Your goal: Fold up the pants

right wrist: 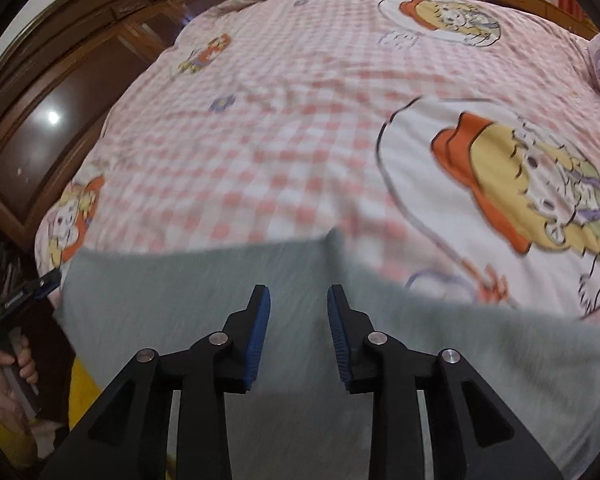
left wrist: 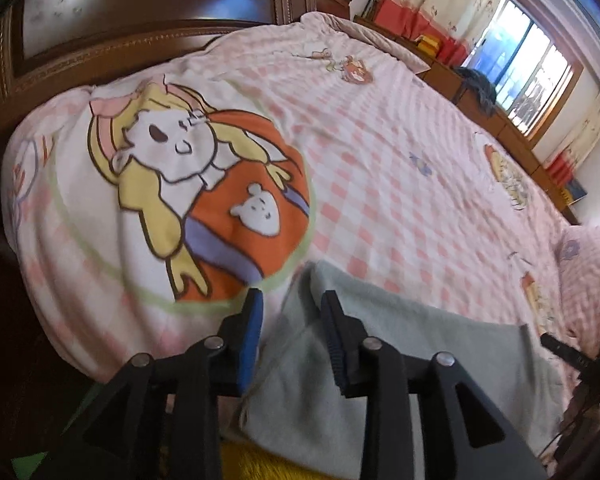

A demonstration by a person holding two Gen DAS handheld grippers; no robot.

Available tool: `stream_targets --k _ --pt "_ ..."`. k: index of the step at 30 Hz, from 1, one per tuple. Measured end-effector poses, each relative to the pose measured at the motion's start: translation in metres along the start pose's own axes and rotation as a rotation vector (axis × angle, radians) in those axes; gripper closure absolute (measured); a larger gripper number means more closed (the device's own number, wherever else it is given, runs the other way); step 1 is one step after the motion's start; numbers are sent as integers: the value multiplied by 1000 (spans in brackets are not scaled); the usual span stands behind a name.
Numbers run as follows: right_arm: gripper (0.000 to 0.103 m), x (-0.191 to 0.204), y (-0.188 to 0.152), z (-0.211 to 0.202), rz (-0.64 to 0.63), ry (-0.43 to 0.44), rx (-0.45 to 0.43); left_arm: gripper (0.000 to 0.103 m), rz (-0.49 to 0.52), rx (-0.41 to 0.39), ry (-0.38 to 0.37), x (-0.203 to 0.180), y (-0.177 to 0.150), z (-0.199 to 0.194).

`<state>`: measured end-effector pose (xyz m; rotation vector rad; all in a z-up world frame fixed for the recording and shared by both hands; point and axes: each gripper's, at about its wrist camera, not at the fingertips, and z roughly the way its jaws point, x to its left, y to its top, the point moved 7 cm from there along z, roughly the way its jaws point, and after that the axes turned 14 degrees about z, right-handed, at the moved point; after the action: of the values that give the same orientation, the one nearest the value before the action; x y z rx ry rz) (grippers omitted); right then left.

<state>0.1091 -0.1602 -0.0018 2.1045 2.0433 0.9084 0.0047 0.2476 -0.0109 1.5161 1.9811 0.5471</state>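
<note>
— Where are the pants?
— The soft grey pants (right wrist: 204, 292) lie flat at 6 o'clock on the pink checked quilt (right wrist: 284, 120).
— The tongs?
— Left tongs (left wrist: 292, 312) and right tongs (right wrist: 299, 308) gape open, holding nothing, ribbed blue pads (right wrist: 260, 328) apart.

Ahead of us the checked bedcover (right wrist: 284, 128) lies wide open beyond the grey pants (right wrist: 204, 304). The dark wooden headboard (right wrist: 72, 92) walls off the left, and cabinets (left wrist: 496, 120) line the far edge.

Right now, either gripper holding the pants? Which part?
Nothing held. Left gripper and right gripper are both open over the grey pants, with no fabric between the jaws.
</note>
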Motion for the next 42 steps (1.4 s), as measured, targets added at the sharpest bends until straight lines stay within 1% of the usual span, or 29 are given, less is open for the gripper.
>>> stream_targets --k 1,2,4,5,7,10,13,15,16,18,19,21,23,24,27,28,30,32,34,35,36,37,39,41,42 --pt "72 1 -8 4 -12 -12 11 59 3 9 -19 -2 -4 1" --pt "72 1 -15 10 -26 -35 24 54 7 19 -21 -3 -8 2" --pt "72 -5 -26 24 -26 -86 51 54 16 51 -4 -5 -17 7" --pt "71 -7 -29 29 -24 -94 58 53 20 64 -1 -5 -23 10" --pt "71 -7 -32 29 -32 -96 35 53 23 86 9 -6 -33 12" --pt "70 -7 -33 29 -35 -102 32 53 25 87 16 -5 -42 5" --pt "70 -6 -34 27 -32 -100 26 53 19 79 40 -4 -49 -6" --pt "70 -7 -34 28 -29 -100 22 54 27 65 82 -6 -53 -16" --pt "70 -7 -34 29 -29 -100 19 55 47 46 105 -8 -52 -21" --pt "69 -7 -35 31 -31 -103 17 69 106 7 136 -15 -48 -31" --pt "69 -7 -35 31 -34 -105 15 77 128 0 136 -16 -47 -32" --pt "69 -6 -35 30 -35 -106 14 78 173 -8 103 -25 -40 -30" --pt "69 -6 -35 30 -29 -102 14 78 193 5 79 -28 -32 -18" --pt "69 -7 -35 30 -25 -97 13 78 198 15 80 -27 -30 -12" --pt "69 -8 -35 30 -19 -88 10 76 205 78 85 -25 -30 11" --pt "69 -8 -35 30 -20 -87 9 75 208 85 91 -25 -32 15" --pt "69 -8 -35 30 -23 -86 7 73 231 71 110 -26 -37 17" --pt "69 -9 -36 31 -25 -85 3 65 263 58 147 -28 -41 15" --pt "69 -9 -36 30 -25 -84 1 63 266 53 165 -27 -45 15" --pt "69 -9 -36 30 -25 -83 0 72 261 58 169 -27 -46 15" --pt "69 -9 -36 30 -24 -82 0 85 251 64 170 -27 -45 15" --pt "69 -9 -36 30 -23 -80 0 96 245 61 168 -28 -44 13" --pt "69 -10 -36 30 -21 -78 0 96 215 27 210 -26 -40 -1" --pt "69 -10 -36 30 -22 -77 -1 96 188 22 239 -22 -40 -8" --pt "69 -10 -36 30 -22 -77 -3 97 182 27 299 -16 -41 -9"
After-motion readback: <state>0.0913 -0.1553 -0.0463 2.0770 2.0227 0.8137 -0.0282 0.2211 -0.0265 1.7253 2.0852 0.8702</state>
